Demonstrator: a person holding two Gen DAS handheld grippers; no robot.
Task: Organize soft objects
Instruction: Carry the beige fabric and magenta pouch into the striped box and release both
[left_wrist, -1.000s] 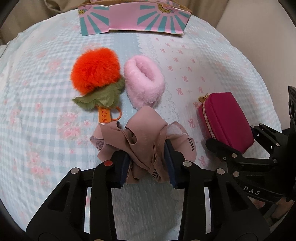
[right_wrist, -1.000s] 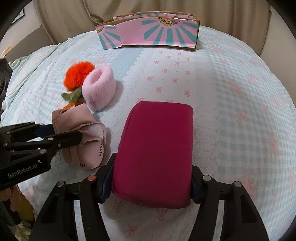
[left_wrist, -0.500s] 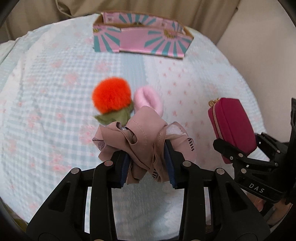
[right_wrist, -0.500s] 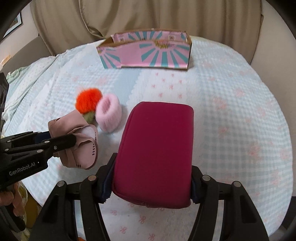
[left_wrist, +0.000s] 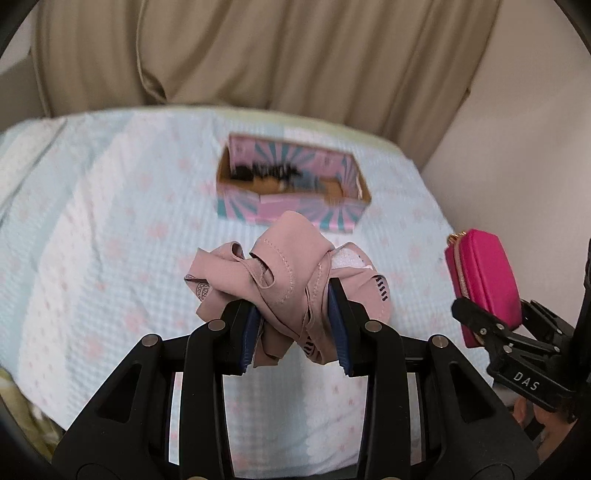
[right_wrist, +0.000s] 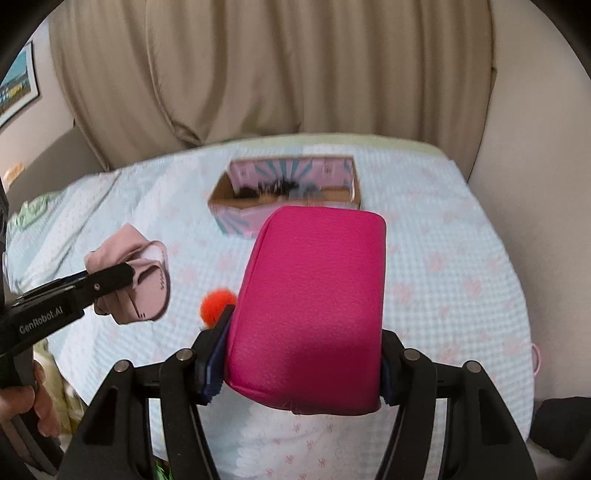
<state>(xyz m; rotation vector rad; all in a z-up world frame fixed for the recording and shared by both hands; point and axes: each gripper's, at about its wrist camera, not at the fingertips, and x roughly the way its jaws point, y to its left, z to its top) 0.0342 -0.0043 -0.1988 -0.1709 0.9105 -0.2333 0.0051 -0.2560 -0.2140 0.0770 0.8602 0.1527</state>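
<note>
My left gripper (left_wrist: 293, 328) is shut on a crumpled dusty-pink garment (left_wrist: 284, 273) and holds it high above the bed; it also shows in the right wrist view (right_wrist: 133, 277). My right gripper (right_wrist: 301, 354) is shut on a magenta zip pouch (right_wrist: 314, 295), also held high; the pouch shows at the right of the left wrist view (left_wrist: 484, 284). A pink and teal cardboard box (left_wrist: 291, 188) stands open at the far side of the bed (left_wrist: 110, 240), with dark items inside. An orange pompom (right_wrist: 216, 301) lies on the bed, partly hidden behind the pouch.
The bed (right_wrist: 461, 277) has a light blue checked cover with pink flowers. Beige curtains (left_wrist: 258, 55) hang behind it. A wall (left_wrist: 535, 129) stands to the right. The box also shows in the right wrist view (right_wrist: 288, 192).
Both grippers have risen well above the bed with the garment and pouch. The box interior now shows. The pompom and pink fluffy item have dropped out of the left view.
</note>
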